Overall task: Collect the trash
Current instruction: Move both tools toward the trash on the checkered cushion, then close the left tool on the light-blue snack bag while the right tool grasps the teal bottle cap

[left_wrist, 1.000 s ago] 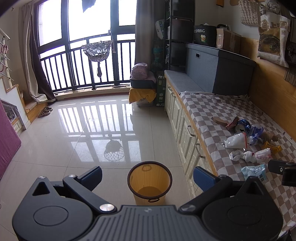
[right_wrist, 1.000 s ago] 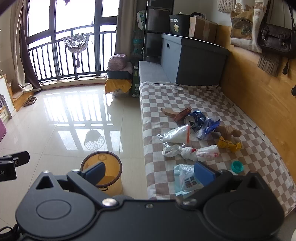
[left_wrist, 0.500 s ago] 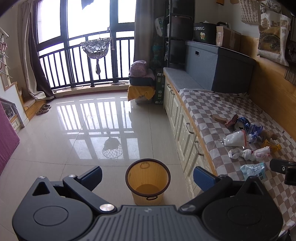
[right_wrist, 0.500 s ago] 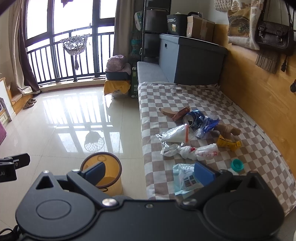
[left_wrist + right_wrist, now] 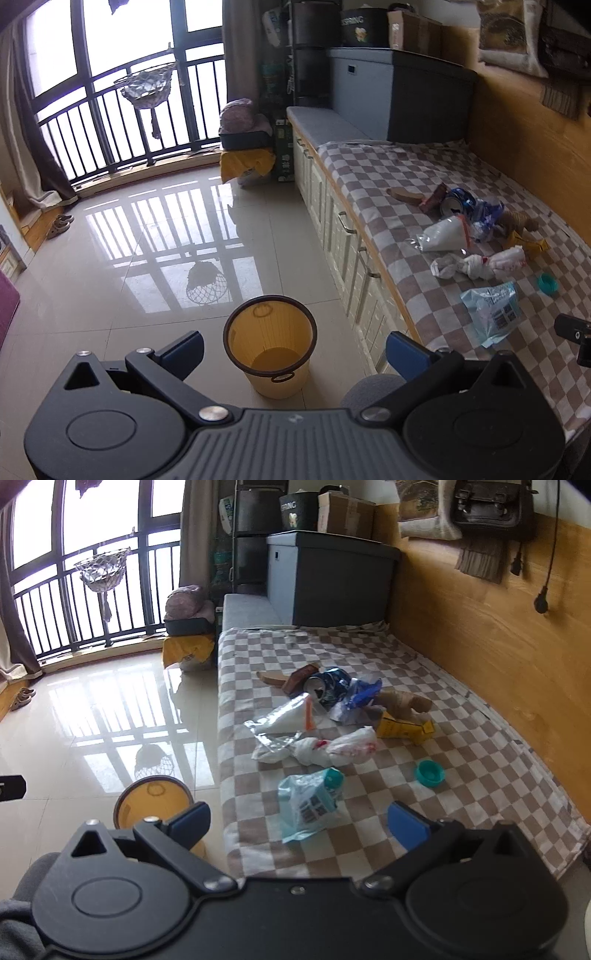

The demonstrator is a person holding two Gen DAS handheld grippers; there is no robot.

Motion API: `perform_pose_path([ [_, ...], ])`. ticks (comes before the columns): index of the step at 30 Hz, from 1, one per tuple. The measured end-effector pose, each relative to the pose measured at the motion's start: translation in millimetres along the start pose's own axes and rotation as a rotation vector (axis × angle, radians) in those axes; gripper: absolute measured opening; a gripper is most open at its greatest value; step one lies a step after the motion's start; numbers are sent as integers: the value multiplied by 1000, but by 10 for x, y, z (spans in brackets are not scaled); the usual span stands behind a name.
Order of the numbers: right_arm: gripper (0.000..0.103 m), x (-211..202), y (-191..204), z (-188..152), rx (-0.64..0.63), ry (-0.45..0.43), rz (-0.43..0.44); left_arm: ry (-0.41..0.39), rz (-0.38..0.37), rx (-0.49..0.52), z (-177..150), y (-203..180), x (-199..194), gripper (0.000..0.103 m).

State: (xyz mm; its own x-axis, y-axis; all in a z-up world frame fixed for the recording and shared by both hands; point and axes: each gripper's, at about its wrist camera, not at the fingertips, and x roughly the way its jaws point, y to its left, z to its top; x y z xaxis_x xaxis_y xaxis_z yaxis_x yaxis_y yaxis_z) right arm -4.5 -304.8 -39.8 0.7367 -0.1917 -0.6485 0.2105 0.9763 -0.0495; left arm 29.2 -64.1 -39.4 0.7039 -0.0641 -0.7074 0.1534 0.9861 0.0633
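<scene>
My right gripper (image 5: 298, 821) gapes wide, empty, above a light-blue plastic packet (image 5: 308, 805) on the near checkered bench cover (image 5: 461, 746); my left gripper (image 5: 294, 345) also wide, empty, over the yellow wastebasket (image 5: 271, 345) on the floor; remaining trash pile (image 5: 328, 716) farther back

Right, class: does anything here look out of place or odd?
Yes. Litter is strewn over the checkered bed cover: a crushed can, knotted white bags, a light blue packet and a teal cap. The yellow bin on the floor holds none of it.

Checkered bench (image 5: 461, 760) carries scattered trash (image 5: 325, 720); tiled floor (image 5: 147, 258) carries yellow bin (image 5: 271, 347).
</scene>
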Motion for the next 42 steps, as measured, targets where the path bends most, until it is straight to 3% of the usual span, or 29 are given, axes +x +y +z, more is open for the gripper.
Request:
perform_pose_path([
  [10,103,277,-695,-284,86,2,-103,44,-125,317,144,-825,435,103],
  [17,103,508,-1205,-411,167,20,-174,53,-207,388,364,-1391,791,103],
  [24,103,784,-1705,-515,251,45,-225,88,-300,344,388,-2013,1172,103],
  [30,103,1066,-2099,-540,333,12,-193,143,-364,165,278,-2319,1581,103],
  [35,103,1389,-2325,-476,363,-18,-123,175,-339,44,137,-2435,1918,103],
  [39,103,1690,-2357,-364,324,-15,-136,214,-320,-7,-14,-2433,2139,103],
  [42,103,1914,-2351,-271,285,-1,-124,179,-308,-2,-42,-2445,2139,103],
])
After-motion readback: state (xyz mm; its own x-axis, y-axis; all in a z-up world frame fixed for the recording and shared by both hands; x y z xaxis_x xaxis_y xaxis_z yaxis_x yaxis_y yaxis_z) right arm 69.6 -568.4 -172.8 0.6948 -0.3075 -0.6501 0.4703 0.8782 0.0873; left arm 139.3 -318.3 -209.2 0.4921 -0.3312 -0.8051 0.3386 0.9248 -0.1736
